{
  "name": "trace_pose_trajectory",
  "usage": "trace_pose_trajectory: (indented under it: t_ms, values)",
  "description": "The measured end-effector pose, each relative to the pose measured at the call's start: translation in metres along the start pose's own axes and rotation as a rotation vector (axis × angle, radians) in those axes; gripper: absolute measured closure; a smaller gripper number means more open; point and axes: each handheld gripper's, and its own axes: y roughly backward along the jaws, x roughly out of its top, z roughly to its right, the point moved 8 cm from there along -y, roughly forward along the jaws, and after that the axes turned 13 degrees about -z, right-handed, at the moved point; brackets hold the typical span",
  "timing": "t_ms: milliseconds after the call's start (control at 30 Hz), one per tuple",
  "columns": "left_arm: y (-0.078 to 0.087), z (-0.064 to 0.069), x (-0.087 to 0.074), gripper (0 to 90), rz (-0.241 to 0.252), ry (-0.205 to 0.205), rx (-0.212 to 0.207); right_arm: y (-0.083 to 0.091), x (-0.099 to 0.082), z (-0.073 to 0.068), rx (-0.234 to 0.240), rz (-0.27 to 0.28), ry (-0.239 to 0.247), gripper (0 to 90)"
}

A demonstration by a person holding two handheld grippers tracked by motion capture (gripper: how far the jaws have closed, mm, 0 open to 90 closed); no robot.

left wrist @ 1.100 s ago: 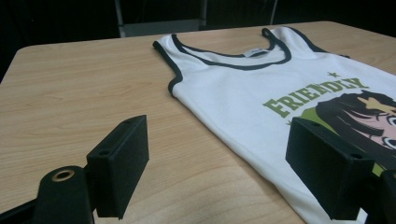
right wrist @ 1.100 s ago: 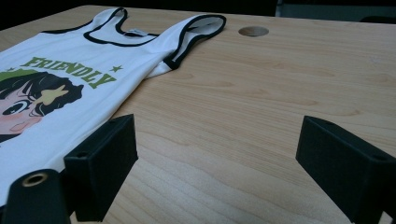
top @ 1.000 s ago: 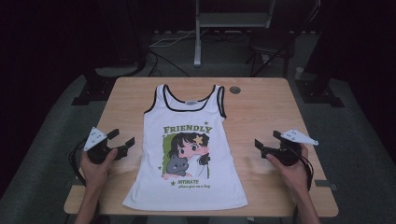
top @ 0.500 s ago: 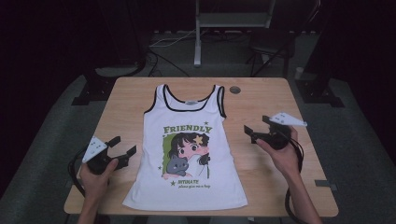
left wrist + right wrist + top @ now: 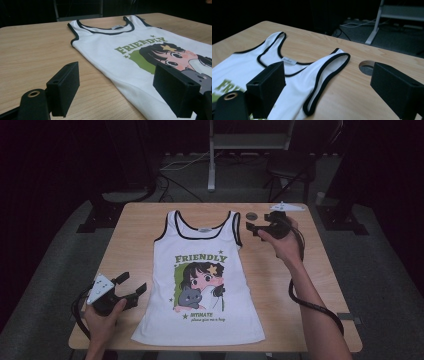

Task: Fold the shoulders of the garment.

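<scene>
From the high view, the top lay flat and face up along the middle of the table, hem toward the person. The left gripper sat just beside the top's lower left edge, jaws apart and empty. The right gripper hovered near the right shoulder strap, jaws spread, its tips dark and hard to separate from the hand behind them. A round hole in the table lay just beyond it.

In the left gripper view, the top ran off the right edge, its print partly hidden behind the right jaw; both jaws stood wide apart with nothing between.

In the right gripper view, the strap lay between the parted jaws, the print blurred and cut off at lower left, the hole partly hidden by the right jaw.
</scene>
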Motion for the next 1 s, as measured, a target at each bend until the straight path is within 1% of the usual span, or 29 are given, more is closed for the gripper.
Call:
trace_pose_trajectory:
  t_ms: [133,167,233,400,433,467,500,700,833,1000]
  values:
    - [0.0,0.001,0.0,21.3,-0.001,-0.001,0.0,-0.021,0.009,0.018,0.0,-0.028,-0.055,11.8]
    - [0.0,0.001,0.0,21.3,-0.001,-0.002,0.0,-0.025,0.011,0.022,-0.006,-0.036,-0.062,11.8]
    - [0.0,0.001,0.0,21.3,-0.003,-0.003,0.001,-0.032,0.014,0.028,-0.013,-0.047,-0.074,12.1]
    - [-0.001,0.001,0.0,21.2,-0.006,-0.002,-0.002,-0.053,0.021,0.039,-0.003,-0.069,-0.113,15.1]
    - [-0.001,0.001,0.0,21.3,-0.009,-0.006,0.0,-0.057,0.022,0.041,0.001,-0.075,-0.125,16.7]
    - [-0.001,0.001,0.0,21.3,-0.006,-0.007,0.001,-0.061,0.023,0.043,0.003,-0.079,-0.13,20.4]
    - [-0.001,0.001,0.0,21.3,-0.006,-0.009,0.002,-0.065,0.024,0.044,0.002,-0.085,-0.131,21.3]
    - [-0.001,0.002,0.0,21.3,-0.01,-0.016,0.004,-0.092,0.026,0.048,0.017,-0.143,-0.155,23.9]
    - [-0.001,0.002,0.0,21.3,-0.009,-0.017,0.005,-0.109,0.026,0.051,0.025,-0.167,-0.178,25.7]
    - [-0.001,0.002,0.0,21.3,-0.01,-0.018,0.003,-0.121,0.029,0.054,0.037,-0.18,-0.207,26.8]
